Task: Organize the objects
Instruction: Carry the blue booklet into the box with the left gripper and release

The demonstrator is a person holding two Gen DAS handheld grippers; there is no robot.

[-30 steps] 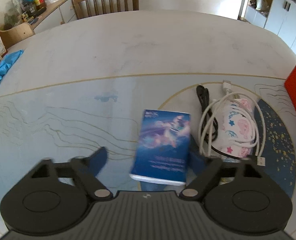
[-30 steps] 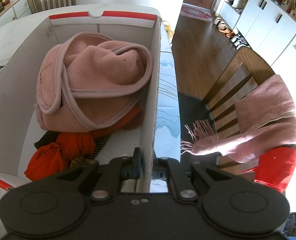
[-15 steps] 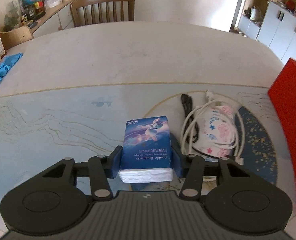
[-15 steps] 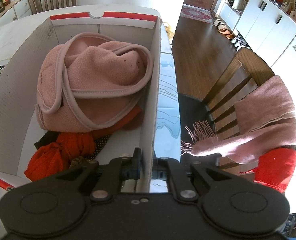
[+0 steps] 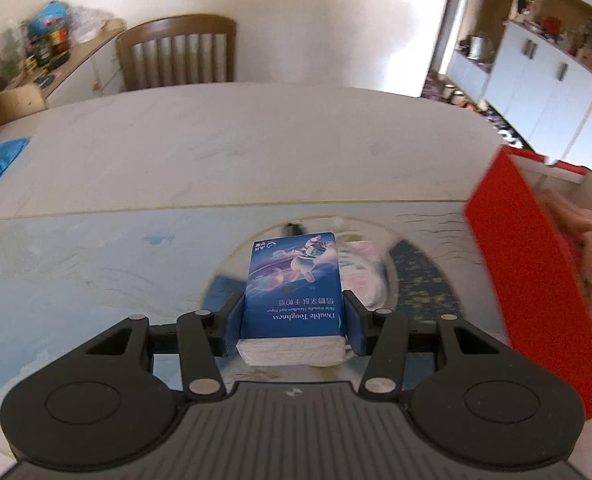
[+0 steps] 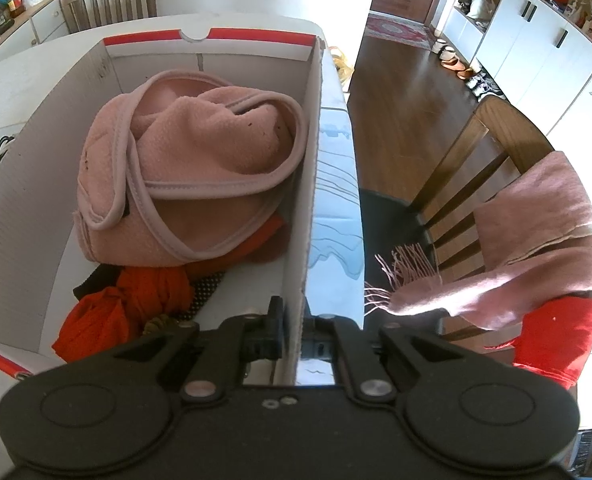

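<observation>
Gripping a blue printed pack of white paper tissues [image 5: 294,300] by its two long sides, the left hand-held gripper [image 5: 292,326] carries it clear of the pale marble-patterned counter [image 5: 224,140], print facing up, likely so it can travel level toward the red-and-white cardboard box [image 5: 531,280] at 3 o'clock. Under the pack, toward 1 o'clock, lie a blurred white cable and a pink patterned pouch [image 5: 365,276]. The right hand-held gripper [image 6: 294,344] is pinched nearly shut on the box's white side wall [image 6: 301,240], one jaw inside and one outside, presumably steadying it. Inside the box sit one pink fleece garment [image 6: 192,176] and one bunched orange-red cloth [image 6: 120,304]. I count one tissue pack, one box, two hand-held grippers.
</observation>
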